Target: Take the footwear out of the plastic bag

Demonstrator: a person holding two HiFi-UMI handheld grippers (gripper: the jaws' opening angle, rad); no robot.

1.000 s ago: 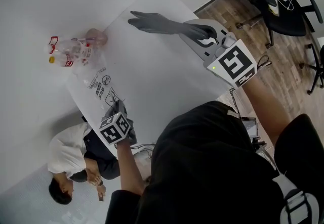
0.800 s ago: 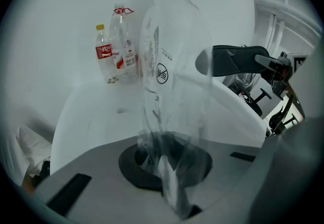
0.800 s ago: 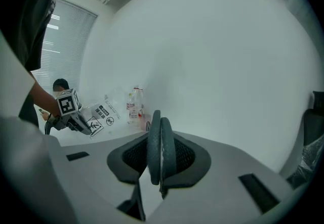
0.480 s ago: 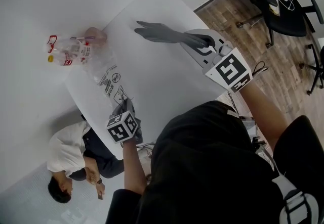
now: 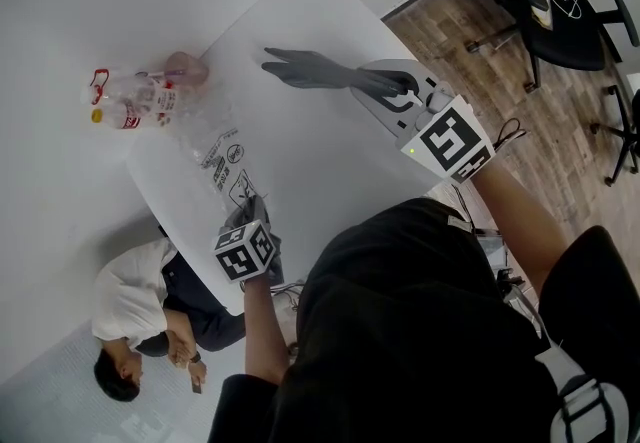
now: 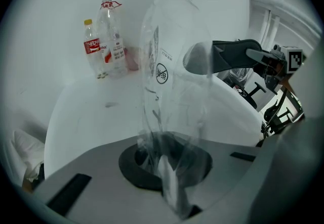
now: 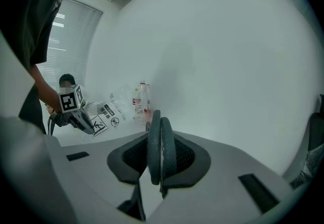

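Observation:
A pair of dark grey slippers (image 5: 325, 69) hangs over the white table (image 5: 300, 161), outside the bag, with my right gripper (image 5: 405, 87) shut on one end. In the right gripper view the two soles (image 7: 161, 147) stand edge-on, pressed together between the jaws of the right gripper (image 7: 160, 170). The clear printed plastic bag (image 5: 215, 153) trails over the table's left part, and my left gripper (image 5: 242, 213) is shut on its near end. In the left gripper view the bag (image 6: 172, 76) rises from the left gripper (image 6: 169, 185), with the slippers (image 6: 228, 56) behind it.
Two plastic bottles (image 5: 125, 101) and a pinkish object (image 5: 186, 67) stand at the table's far left corner. A person in a white shirt (image 5: 140, 306) sits on the floor left of the table. An office chair (image 5: 565, 11) stands on the wooden floor at the right.
The right gripper has sunk a little with the slippers. The left gripper has shifted slightly right, drawing the bag along. Both grips are unchanged.

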